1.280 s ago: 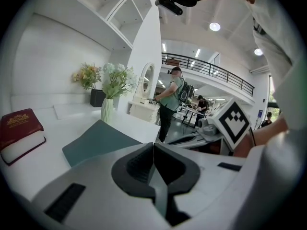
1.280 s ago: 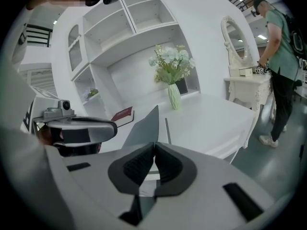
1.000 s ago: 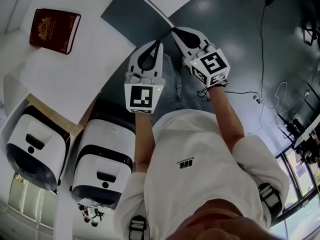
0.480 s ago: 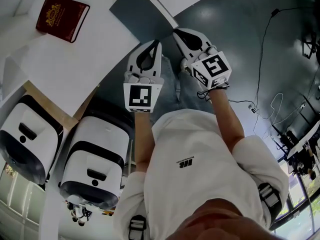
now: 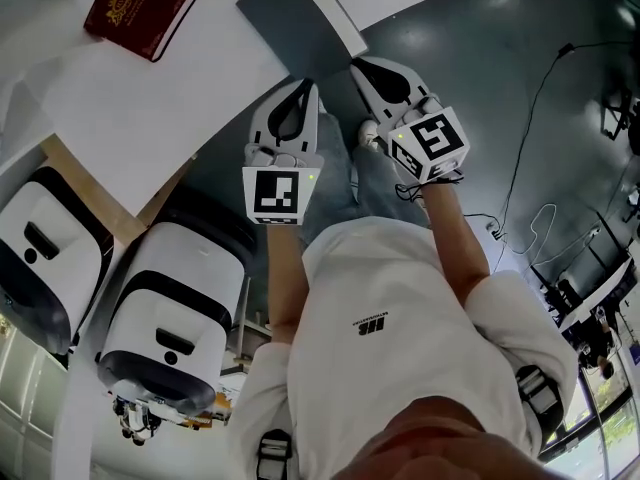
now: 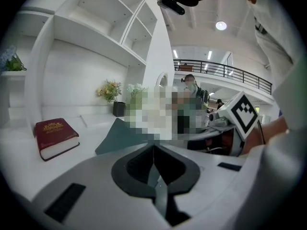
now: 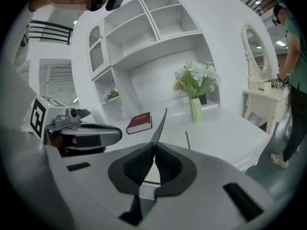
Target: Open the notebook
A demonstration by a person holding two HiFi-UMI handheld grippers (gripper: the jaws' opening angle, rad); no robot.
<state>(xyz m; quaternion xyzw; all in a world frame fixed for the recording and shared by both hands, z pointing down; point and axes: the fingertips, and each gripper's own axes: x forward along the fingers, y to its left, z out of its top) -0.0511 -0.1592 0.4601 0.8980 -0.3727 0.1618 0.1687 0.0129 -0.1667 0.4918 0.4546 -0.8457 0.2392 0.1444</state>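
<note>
The notebook [image 5: 285,28] lies at the desk's [image 5: 150,108] edge, at 12 o'clock in the head view, with its dark cover tilted up. Your right gripper [image 5: 355,65] has its fingers pressed together on the cover's near corner. In its own view the cover rises edge-on from the fingertips toward 12 o'clock. Your left gripper [image 5: 312,86] hangs just beside it at 9 o'clock, fingers closed on nothing, with the cover at their 11 o'clock. A red book [image 5: 140,8] lies well apart at 10 o'clock.
</note>
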